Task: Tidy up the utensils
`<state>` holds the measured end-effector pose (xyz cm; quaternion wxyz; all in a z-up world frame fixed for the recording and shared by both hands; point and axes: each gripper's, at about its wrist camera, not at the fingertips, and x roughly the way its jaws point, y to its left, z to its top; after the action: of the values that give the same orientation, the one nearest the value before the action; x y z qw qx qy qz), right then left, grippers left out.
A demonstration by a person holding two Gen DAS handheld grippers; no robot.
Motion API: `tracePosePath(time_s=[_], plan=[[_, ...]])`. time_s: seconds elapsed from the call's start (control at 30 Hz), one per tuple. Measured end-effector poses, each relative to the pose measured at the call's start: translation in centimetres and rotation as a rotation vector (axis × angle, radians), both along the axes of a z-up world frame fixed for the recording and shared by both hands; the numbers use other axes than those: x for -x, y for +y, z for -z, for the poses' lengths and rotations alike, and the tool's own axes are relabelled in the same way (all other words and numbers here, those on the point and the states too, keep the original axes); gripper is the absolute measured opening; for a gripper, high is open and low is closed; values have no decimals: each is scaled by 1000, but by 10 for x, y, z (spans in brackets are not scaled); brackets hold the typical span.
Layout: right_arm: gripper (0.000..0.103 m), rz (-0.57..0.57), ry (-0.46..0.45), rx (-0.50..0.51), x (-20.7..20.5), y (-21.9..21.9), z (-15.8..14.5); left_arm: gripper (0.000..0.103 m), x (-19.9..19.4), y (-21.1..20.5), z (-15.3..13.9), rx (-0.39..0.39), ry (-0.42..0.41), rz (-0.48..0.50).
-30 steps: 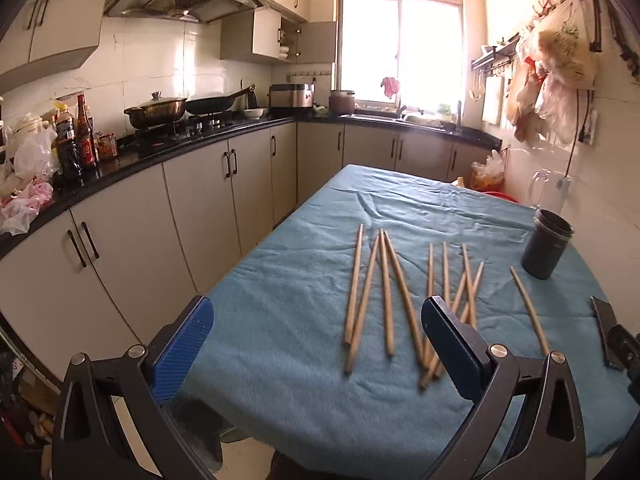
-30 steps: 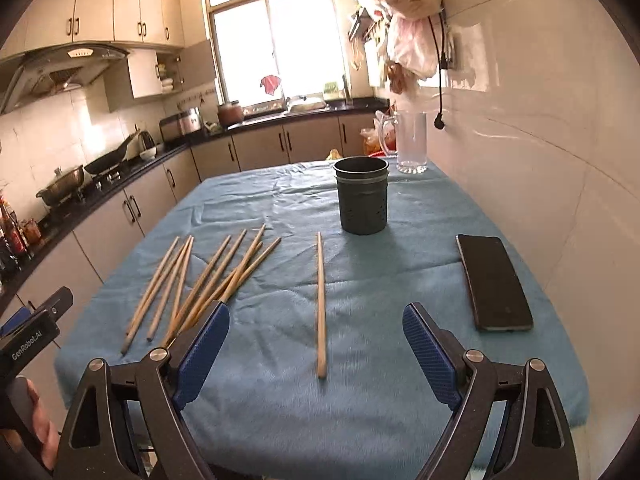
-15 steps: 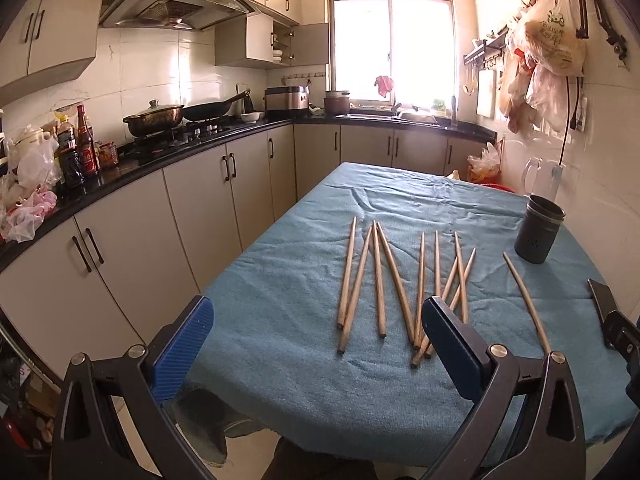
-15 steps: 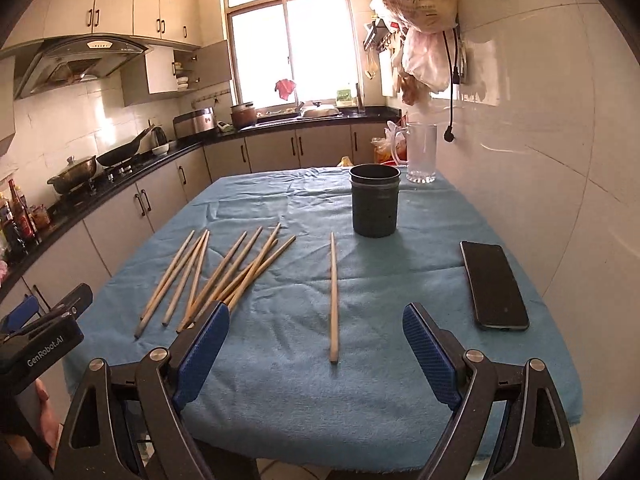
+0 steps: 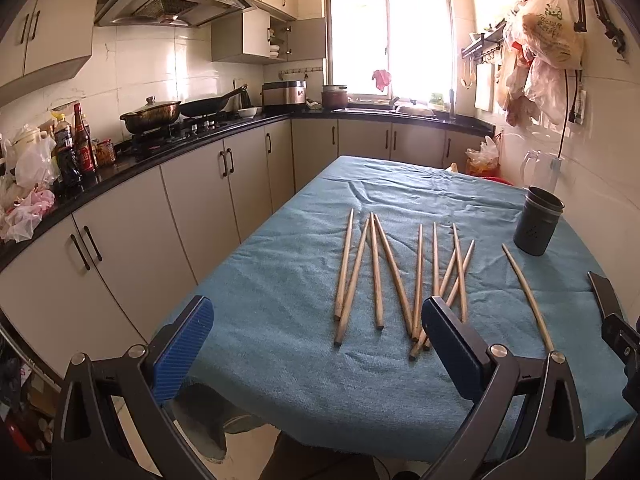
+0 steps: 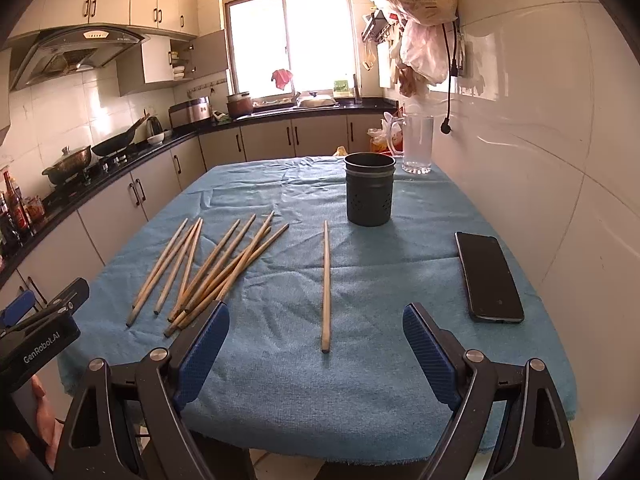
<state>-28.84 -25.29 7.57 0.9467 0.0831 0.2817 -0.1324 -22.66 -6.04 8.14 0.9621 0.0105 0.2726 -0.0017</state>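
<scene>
Both the left gripper (image 5: 316, 356) and right gripper (image 6: 316, 354) hold jaws wide and empty. Chopsticks (image 6: 216, 268) lie near-left on the bench, one chopstick (image 6: 326, 284) before the holder (image 6: 370, 194); light, stiff, slippery, best pinched mid-shaft

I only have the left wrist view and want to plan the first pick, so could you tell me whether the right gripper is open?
Observer: Yes, the right gripper is open and holds nothing.
Operator: What lies ahead of it?
Observer: The lone chopstick lies straight ahead, pointing toward the dark utensil holder.
Operator: And that dark sliver at my right edge?
Observer: A black phone, flat on the blue cloth, apart from the chopstick.
</scene>
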Motion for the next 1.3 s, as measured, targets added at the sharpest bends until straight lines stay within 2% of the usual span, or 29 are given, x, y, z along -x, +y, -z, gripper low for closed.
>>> tracePosePath(time_s=[1.1, 1.3], plan=[[92, -13, 29, 4, -5, 4, 2, 103, 1, 3, 2, 0, 5, -1], [92, -25, 38, -12, -8, 2, 4, 103, -3, 11, 3, 14, 26, 8]])
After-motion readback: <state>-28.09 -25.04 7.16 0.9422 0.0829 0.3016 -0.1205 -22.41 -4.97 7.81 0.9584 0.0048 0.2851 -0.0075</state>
